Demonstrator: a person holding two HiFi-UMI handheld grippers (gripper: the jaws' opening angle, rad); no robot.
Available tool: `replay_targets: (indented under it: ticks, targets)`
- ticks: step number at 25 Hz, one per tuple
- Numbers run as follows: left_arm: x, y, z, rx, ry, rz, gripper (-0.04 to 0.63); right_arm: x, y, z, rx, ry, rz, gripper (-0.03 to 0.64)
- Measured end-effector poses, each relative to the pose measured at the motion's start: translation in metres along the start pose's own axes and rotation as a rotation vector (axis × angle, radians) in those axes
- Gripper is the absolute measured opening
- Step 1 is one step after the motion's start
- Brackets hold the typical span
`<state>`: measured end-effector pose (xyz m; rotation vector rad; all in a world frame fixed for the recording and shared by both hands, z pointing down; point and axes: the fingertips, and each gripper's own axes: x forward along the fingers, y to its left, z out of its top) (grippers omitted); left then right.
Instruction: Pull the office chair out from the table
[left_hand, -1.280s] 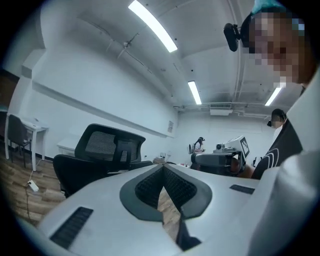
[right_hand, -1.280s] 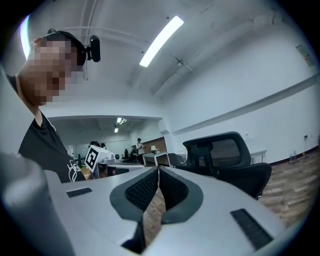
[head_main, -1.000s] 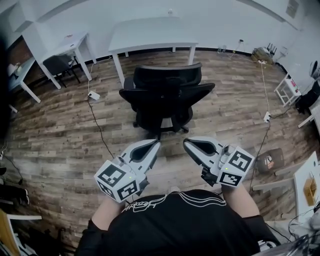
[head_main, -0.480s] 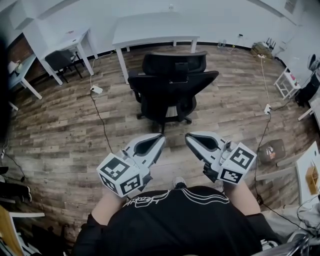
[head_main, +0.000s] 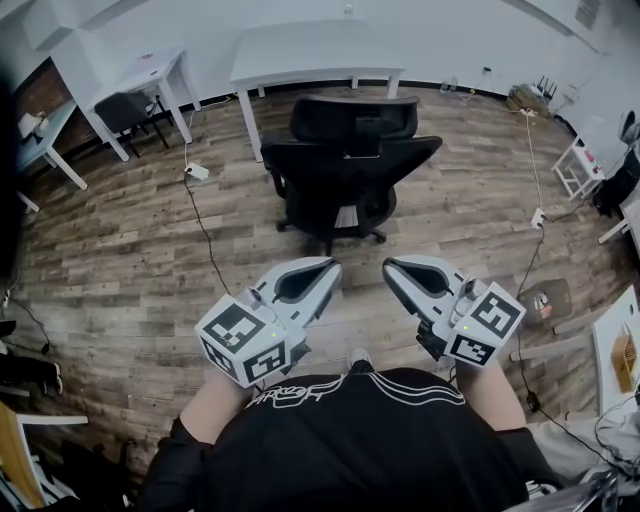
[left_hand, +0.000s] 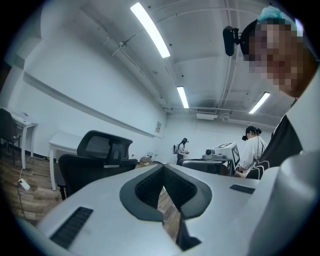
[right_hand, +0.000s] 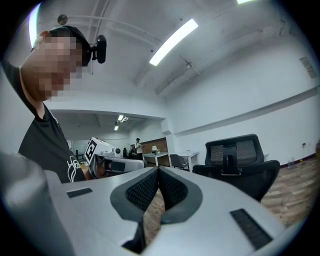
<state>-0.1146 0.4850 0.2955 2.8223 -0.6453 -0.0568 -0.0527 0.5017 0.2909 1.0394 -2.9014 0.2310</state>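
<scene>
**A:** In the head view, where's the chair?

**B:** The black office chair (head_main: 345, 165) stands on the wood floor (head_main: 130, 270), just off the near edge of the white counter (head_main: 310, 50), with no part tucked under it. The left tool (head_main: 325, 272) and right tool (head_main: 395, 270) are side by side close to the person's chest, well apart from the chair.

**A:** So how far along is the task?

**B:** It looks done, or nearly. The chair is clear of the counter and neither tool is touching it.

**A:** And the left gripper view?

**B:** It shows what the head view can't: the left tool's jaws are pressed together with nothing between them. The chair is at the left. Two other people (left_hand: 252, 147) stand far off.

**A:** The right gripper view?

**B:** The right tool's jaws are also together and empty. The chair is at the right, and distant desks (right_hand: 160, 157) are behind.
</scene>
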Motion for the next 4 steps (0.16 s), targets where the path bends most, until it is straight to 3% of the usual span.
replay_targets:
  ticks: [4]
  targets:
    - [0.0020,0.0069,0.0014,-0.002,0.006,0.014,0.006,0.0029,-0.0044,-0.0005,0.003,0.000,0.004,0.035]
